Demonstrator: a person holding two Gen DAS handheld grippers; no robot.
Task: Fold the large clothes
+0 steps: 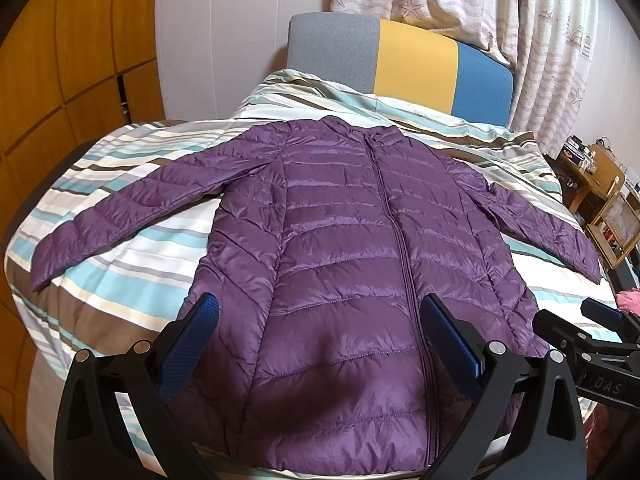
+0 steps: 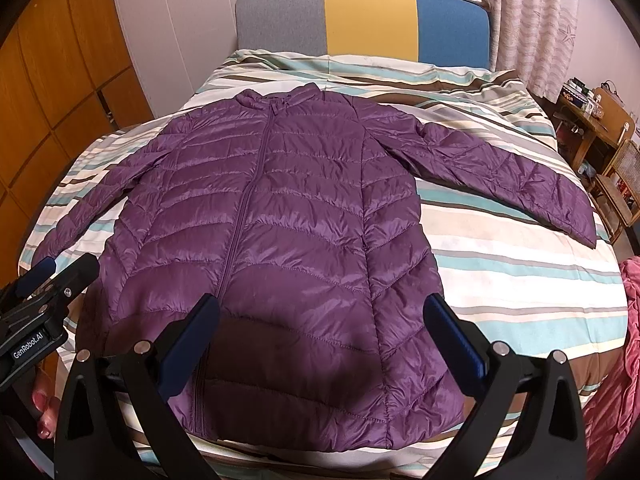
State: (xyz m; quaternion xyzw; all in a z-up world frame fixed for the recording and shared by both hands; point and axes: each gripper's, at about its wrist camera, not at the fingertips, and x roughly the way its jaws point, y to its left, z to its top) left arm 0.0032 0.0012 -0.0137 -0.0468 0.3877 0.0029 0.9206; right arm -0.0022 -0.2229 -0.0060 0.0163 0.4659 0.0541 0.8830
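A purple quilted down jacket (image 1: 340,248) lies flat, front up and zipped, on a striped bed, both sleeves spread out to the sides; it also shows in the right wrist view (image 2: 280,232). My left gripper (image 1: 320,312) is open and empty, held above the jacket's lower hem on its left half. My right gripper (image 2: 320,312) is open and empty above the hem's right half. Each gripper shows in the other's view: the right one at the edge of the left wrist view (image 1: 592,320), the left one in the right wrist view (image 2: 60,272).
The striped duvet (image 1: 132,280) covers the bed. A grey, yellow and blue headboard (image 1: 400,60) stands at the far end, a wooden wardrobe (image 1: 60,80) to the left, curtains (image 1: 520,20) and wooden furniture (image 1: 600,184) to the right. A pink cloth (image 2: 616,360) lies at the right edge.
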